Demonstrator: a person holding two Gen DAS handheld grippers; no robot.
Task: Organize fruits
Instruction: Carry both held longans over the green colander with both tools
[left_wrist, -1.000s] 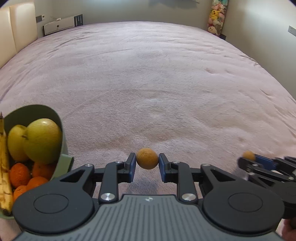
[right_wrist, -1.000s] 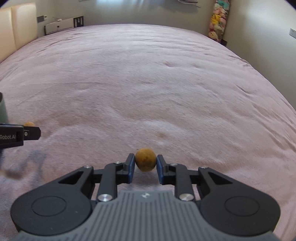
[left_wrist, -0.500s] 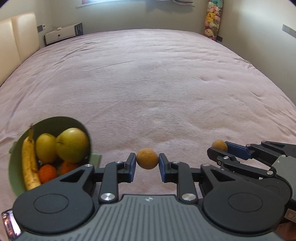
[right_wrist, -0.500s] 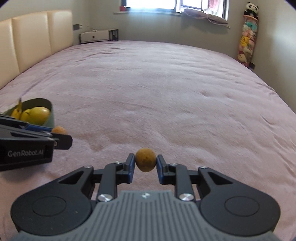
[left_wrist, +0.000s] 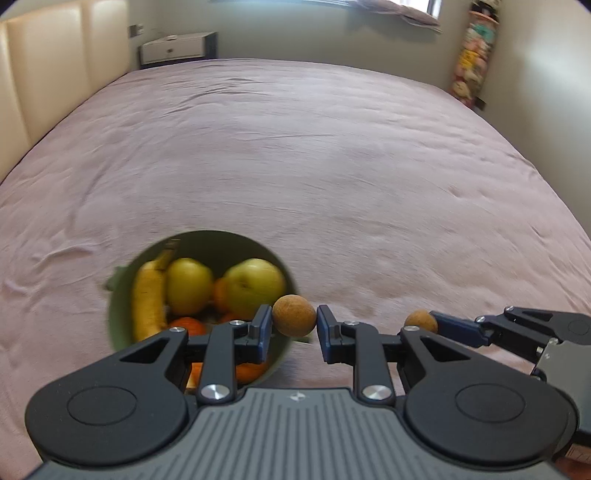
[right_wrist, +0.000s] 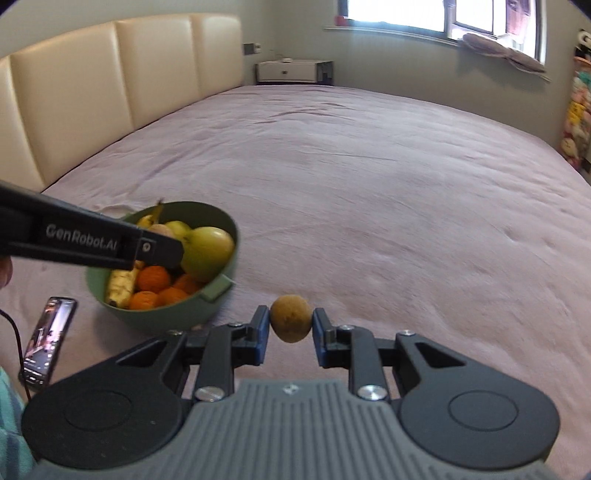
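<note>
My left gripper (left_wrist: 294, 320) is shut on a small round brown fruit (left_wrist: 294, 315), held just over the right rim of the green bowl (left_wrist: 120, 295). The bowl holds a banana, two green apples and several oranges. My right gripper (right_wrist: 290, 324) is shut on a second small brown fruit (right_wrist: 290, 322), above the bedspread to the right of the green bowl (right_wrist: 155, 317). In the left wrist view the right gripper (left_wrist: 428, 325) comes in from the right with its fruit (left_wrist: 419, 320). In the right wrist view the left gripper's black finger (right_wrist: 110, 243) crosses over the bowl.
The bowl sits on a wide pink bedspread (right_wrist: 369, 184) with a cream padded headboard (right_wrist: 92, 96) on the left. A phone (right_wrist: 46, 343) with a lit screen lies left of the bowl. A white nightstand (right_wrist: 291, 72) and a window are at the far end.
Both grippers have risen and swung left with their fruits still held. The bowl has come from the left edge to under the left gripper, and into the right wrist view.
</note>
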